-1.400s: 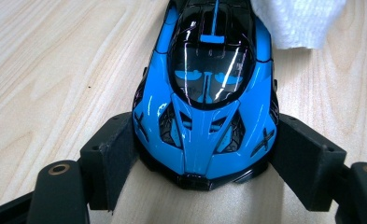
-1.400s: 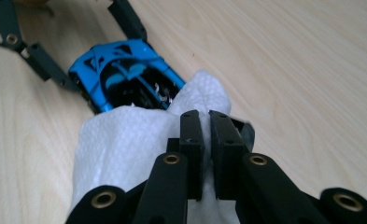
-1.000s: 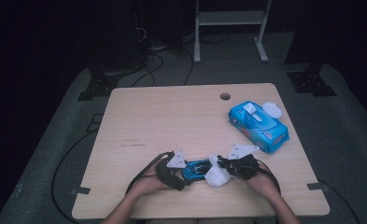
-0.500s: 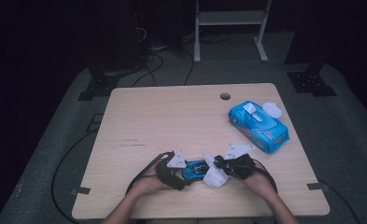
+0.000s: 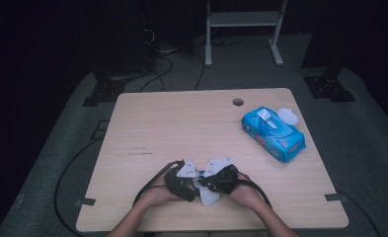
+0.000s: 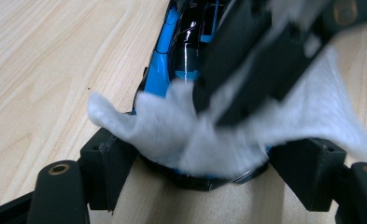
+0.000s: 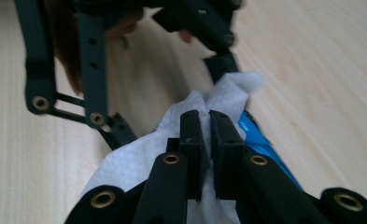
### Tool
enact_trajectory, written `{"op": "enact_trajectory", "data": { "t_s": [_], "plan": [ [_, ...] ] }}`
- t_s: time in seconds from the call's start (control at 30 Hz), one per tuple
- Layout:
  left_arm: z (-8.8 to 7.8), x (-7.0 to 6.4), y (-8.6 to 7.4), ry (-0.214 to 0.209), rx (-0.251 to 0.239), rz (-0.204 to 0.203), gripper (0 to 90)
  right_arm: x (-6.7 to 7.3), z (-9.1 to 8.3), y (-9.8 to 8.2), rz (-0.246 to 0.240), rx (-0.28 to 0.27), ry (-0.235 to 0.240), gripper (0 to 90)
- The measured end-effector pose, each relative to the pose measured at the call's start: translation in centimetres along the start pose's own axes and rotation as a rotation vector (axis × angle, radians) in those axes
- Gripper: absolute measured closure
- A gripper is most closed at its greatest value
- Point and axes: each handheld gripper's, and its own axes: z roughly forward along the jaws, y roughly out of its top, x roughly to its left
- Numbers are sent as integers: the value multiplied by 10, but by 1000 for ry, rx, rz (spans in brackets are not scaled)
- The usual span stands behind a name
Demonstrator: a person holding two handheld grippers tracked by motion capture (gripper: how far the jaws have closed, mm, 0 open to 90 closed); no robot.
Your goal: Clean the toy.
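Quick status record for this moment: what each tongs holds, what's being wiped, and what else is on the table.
left tongs: clamped around the blue and black object, holding it on the table
right tongs: shut on the white wipe
wipe position: draped over the near end of the object
also on table: blue wipes pack, lid flipped open, at far right
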Motion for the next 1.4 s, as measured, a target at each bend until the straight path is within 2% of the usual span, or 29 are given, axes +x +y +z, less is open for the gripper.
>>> {"op": "enact_trajectory", "data": {
  "t_s": [0.2, 0.33, 0.47, 0.6, 0.67, 0.7, 0.83, 0.93, 1.0, 1.07, 1.13, 1.17, 1.23, 1.3, 1.4],
  "plan": [
    [0, 0, 0, 2, 0, 0, 252, 0, 2, 3, -16, 14, 22, 839],
    [0, 0, 0, 1, -1, -1, 251, -2, -2, 2, -33, 26, 12, 839],
    [0, 0, 0, 1, 1, 1, 251, -11, -7, 0, 5, 13, -10, 839],
    [0, 0, 0, 1, -1, -2, 251, -5, -1, 3, -4, 16, 2, 839],
    [0, 0, 0, 0, 7, 6, 251, 3, 8, 8, -42, 23, 20, 839],
    [0, 0, 0, 3, 0, -1, 251, 4, 9, 10, -45, 29, 35, 839],
    [0, 0, 0, 2, 0, 2, 251, 3, 8, 10, -53, 35, 42, 839],
    [1, 0, 0, 1, -4, -4, 251, -1, 8, 10, -45, 31, 31, 839],
    [0, 0, 0, 1, -2, -6, 251, -5, 11, 12, -40, 27, -5, 839],
    [1, 0, 0, 2, -2, -4, 251, -8, 12, 13, -65, 40, -30, 839],
    [0, 0, 0, 1, -1, -4, 251, -11, 11, 13, -66, 48, -42, 840],
    [0, 0, 0, 2, -1, -3, 251, -18, 6, 9, -33, 39, -56, 840],
    [0, 0, 0, 3, 1, -1, 251, -25, 0, 5, -6, 43, -84, 840],
    [1, 0, 1, 2, 0, 5, 251, -34, -4, 0, 37, 36, -85, 840],
    [1, 0, 1, 2, 1, 6, 251, -32, -1, 2, 43, 31, -84, 840]
  ]
}}
